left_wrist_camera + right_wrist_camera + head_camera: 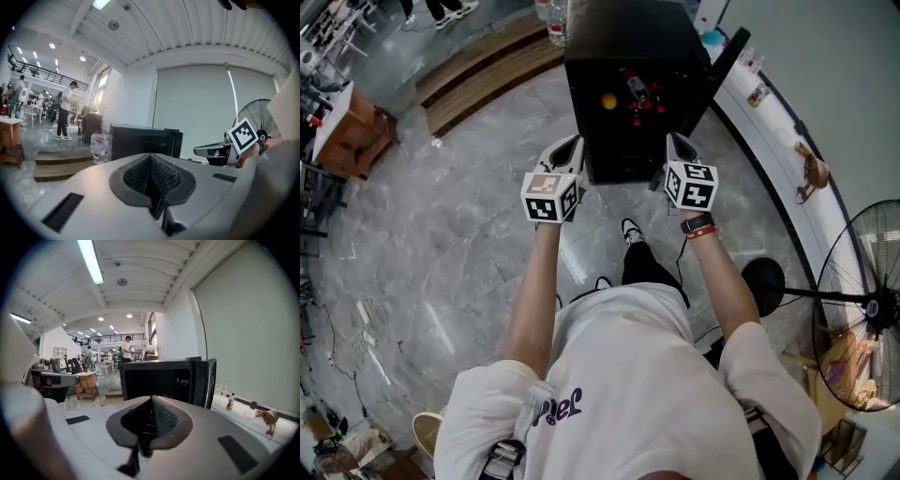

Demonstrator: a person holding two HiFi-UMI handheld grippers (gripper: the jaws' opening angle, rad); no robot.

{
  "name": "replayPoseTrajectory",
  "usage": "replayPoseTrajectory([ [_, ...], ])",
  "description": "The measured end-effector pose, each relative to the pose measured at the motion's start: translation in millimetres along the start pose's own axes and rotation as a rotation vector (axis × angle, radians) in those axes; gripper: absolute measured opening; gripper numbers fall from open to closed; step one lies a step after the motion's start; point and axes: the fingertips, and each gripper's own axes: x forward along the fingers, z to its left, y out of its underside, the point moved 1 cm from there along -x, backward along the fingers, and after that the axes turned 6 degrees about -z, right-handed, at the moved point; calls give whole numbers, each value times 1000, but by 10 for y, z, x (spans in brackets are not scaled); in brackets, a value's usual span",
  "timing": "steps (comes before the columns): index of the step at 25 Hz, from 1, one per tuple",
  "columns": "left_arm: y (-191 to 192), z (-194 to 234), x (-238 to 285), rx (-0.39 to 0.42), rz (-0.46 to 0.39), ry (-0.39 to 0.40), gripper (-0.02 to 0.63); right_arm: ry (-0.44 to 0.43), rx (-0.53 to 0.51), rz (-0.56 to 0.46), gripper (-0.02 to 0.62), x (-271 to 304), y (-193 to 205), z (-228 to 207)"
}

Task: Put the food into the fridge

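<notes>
The food [608,101], an orange piece and red items, lies inside the fridge [623,42], whose door [727,56] stands open at its right edge. Just before the opening hover the left gripper [572,145] and right gripper [675,141], both clenched on nothing. Likely hazard: a careless swing strikes the door, or it is left ajar, letting cold escape.

Grey stone floor [441,234] under black fridge [619,37], wooden steps [478,75]
</notes>
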Motion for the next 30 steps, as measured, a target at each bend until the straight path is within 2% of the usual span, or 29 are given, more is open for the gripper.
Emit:
replayPoseTrajectory([
  [7,-244,14,-179,9,-62,-78,17,15,-10,-93,14,-214,-236,146],
  [10,-285,10,-227,17,-80,-95,17,31,-40,-130,14,-292,-333,181],
  [13,-308,1,-263,33,-93,-102,17,44,-27,-150,14,-346,-368,191],
  [23,-300,21,-365,36,-98,-105,17,45,-12,-150,12,-448,-389,213],
  [30,-240,42,-396,28,-89,-101,17,21,-41,-128,12,-492,-375,216],
])
